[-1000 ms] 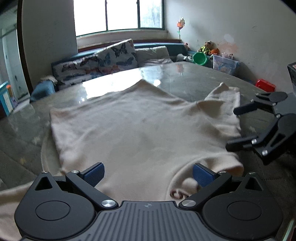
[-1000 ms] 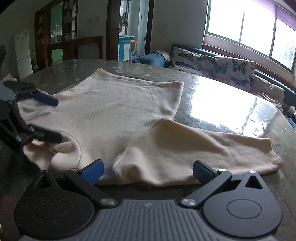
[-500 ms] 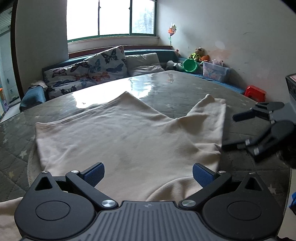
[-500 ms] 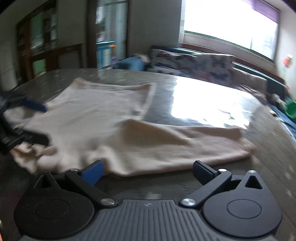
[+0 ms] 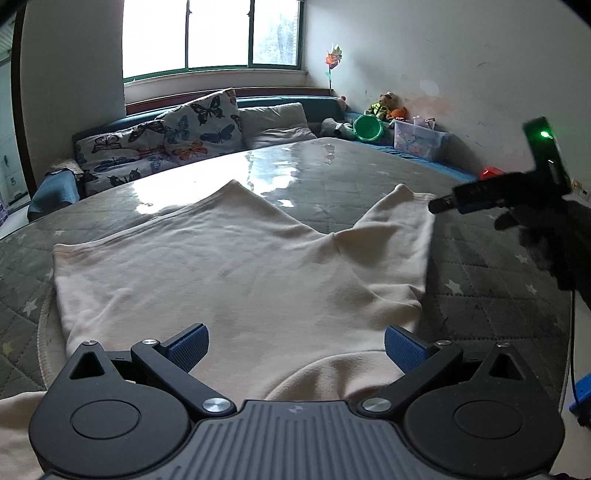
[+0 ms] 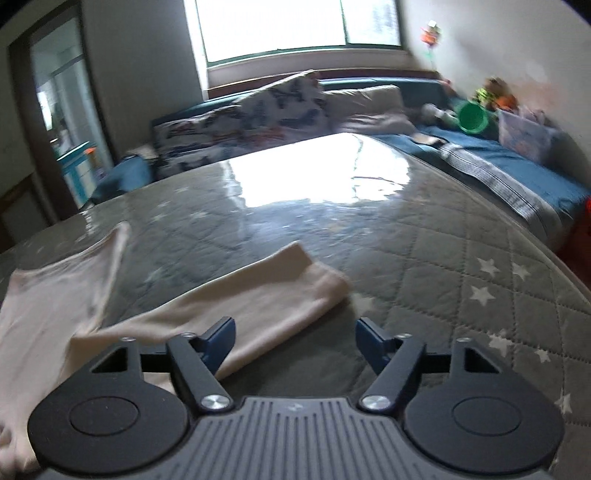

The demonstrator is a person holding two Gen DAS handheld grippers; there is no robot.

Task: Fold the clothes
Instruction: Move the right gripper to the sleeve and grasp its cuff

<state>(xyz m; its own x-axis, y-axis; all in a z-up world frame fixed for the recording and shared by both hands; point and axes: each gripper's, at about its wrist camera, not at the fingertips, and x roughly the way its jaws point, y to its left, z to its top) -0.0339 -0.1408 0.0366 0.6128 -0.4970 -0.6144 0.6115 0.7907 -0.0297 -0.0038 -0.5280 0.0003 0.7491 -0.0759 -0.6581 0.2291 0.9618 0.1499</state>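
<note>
Two ribbed blue pads of the left gripper (image 5: 296, 349) stood spread wide above the near hem of a cream sweater (image 5: 236, 273), pinching nothing. That soft, fleecy garment lay flat and faintly wrinkled on the counter (image 5: 480, 258), whose quilted grey cover, stitched in diamonds with pale stars, sat under a glossy clear sheet. One sleeve (image 6: 266, 306) stretched out sideways as a long flat band with a squared cuff. Just over its near edge, the right gripper (image 6: 295, 339) had been narrowing its jaws, yet they stood apart with only cloth below them, not clamped. Further off, butterfly-print cushions (image 5: 199, 129) leaned along a blue bench below the bright window (image 5: 210, 33), beside a green plastic bucket (image 5: 367, 127).
</note>
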